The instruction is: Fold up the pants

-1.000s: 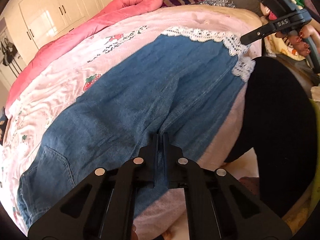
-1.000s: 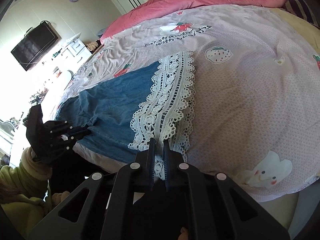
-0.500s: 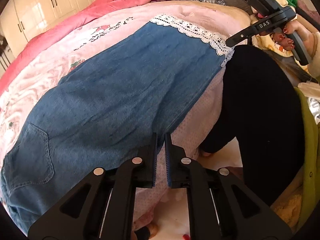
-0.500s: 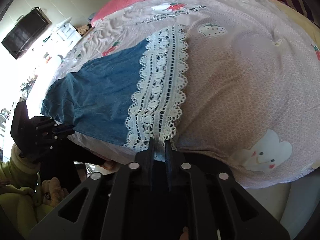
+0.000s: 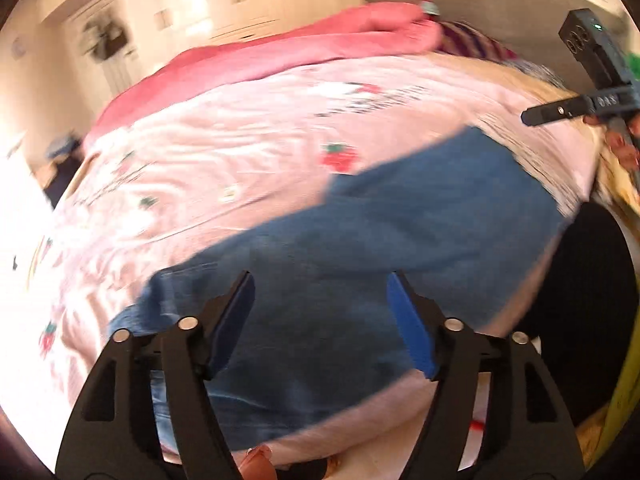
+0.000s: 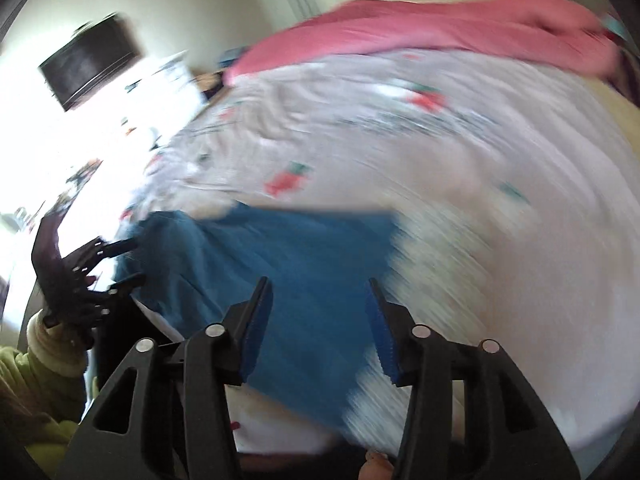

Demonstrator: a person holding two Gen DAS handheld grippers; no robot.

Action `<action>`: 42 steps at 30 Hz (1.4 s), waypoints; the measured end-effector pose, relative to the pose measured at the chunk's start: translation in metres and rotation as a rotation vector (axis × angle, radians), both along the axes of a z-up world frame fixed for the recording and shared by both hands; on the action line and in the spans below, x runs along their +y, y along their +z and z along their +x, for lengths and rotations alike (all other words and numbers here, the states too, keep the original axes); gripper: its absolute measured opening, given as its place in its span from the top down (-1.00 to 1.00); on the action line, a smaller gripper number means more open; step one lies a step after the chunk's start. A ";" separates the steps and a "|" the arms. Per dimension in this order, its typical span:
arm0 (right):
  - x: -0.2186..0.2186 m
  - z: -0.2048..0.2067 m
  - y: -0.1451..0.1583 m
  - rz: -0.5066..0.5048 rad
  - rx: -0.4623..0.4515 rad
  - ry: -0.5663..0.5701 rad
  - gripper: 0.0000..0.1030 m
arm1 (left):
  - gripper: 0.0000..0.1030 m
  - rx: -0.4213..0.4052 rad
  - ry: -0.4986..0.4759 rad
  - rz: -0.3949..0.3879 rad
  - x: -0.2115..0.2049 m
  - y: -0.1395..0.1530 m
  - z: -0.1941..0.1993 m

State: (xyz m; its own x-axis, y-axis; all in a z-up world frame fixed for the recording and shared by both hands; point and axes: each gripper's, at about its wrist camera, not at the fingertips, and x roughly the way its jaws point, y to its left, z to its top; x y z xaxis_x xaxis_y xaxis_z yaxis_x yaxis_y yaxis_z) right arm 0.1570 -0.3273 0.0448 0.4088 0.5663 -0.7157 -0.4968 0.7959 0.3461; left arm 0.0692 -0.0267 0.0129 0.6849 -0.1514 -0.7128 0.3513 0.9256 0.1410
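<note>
Blue denim pants (image 5: pixel 380 248) with a white lace hem lie flat near the front edge of the bed. My left gripper (image 5: pixel 320 292) hovers above the waist end, its jaws opening, nothing between the blue pads. My right gripper (image 6: pixel 318 300) hangs over the hem end of the pants (image 6: pixel 304 264), jaws also opening and empty. The lace hem (image 6: pixel 424 264) is smeared by blur. Each gripper shows in the other's view: the right gripper (image 5: pixel 560 112) at the far right, the left gripper (image 6: pixel 116 264) at the left edge.
A pink strawberry-print sheet (image 5: pixel 240 152) covers the bed, with a rolled pink quilt (image 5: pixel 280 56) along the far side. A person's black trouser leg (image 5: pixel 592 300) stands at the bed's edge. A wall television (image 6: pixel 88 68) and white cupboards (image 5: pixel 224 4) stand beyond.
Both grippers have let go of the pants' near edge, opened and lifted away. The denim now lies folded in a narrower strip on the sheet. Both views are blurred by motion.
</note>
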 end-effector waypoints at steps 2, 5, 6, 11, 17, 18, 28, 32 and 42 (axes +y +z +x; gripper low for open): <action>0.046 0.025 0.001 0.001 0.014 0.095 -0.04 | -0.34 0.002 0.049 -0.008 0.011 -0.002 0.008; 0.102 0.057 -0.009 -0.041 0.053 0.178 -0.11 | -0.39 0.021 0.134 0.046 0.028 -0.015 0.015; 0.125 0.070 -0.015 -0.074 0.065 0.201 -0.11 | -0.39 0.038 0.152 0.051 0.034 -0.020 0.016; 0.175 0.101 -0.048 -0.173 0.156 0.244 -0.11 | -0.40 0.139 0.194 0.073 0.061 -0.047 0.006; 0.192 0.109 -0.072 -0.217 0.266 0.267 0.87 | -0.40 0.138 0.171 0.012 0.075 -0.048 -0.013; 0.193 0.107 -0.072 -0.214 0.260 0.268 0.90 | -0.40 0.138 0.170 0.009 0.074 -0.048 -0.014; 0.192 0.137 -0.076 -0.134 0.207 0.129 0.94 | -0.40 0.142 0.175 -0.018 0.077 -0.048 -0.004; 0.183 0.145 -0.085 -0.075 0.218 0.107 0.94 | -0.40 0.144 0.174 -0.029 0.079 -0.049 -0.003; 0.112 0.109 -0.023 -0.041 0.038 0.069 0.81 | -0.43 0.134 0.187 -0.020 0.075 -0.047 0.000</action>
State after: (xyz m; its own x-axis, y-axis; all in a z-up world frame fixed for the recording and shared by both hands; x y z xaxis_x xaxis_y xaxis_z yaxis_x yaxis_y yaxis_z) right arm 0.2657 -0.2148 0.0220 0.3421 0.5619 -0.7532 -0.5384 0.7741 0.3330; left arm 0.0695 0.0480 -0.0337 0.6017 -0.0458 -0.7974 0.1874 0.9786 0.0852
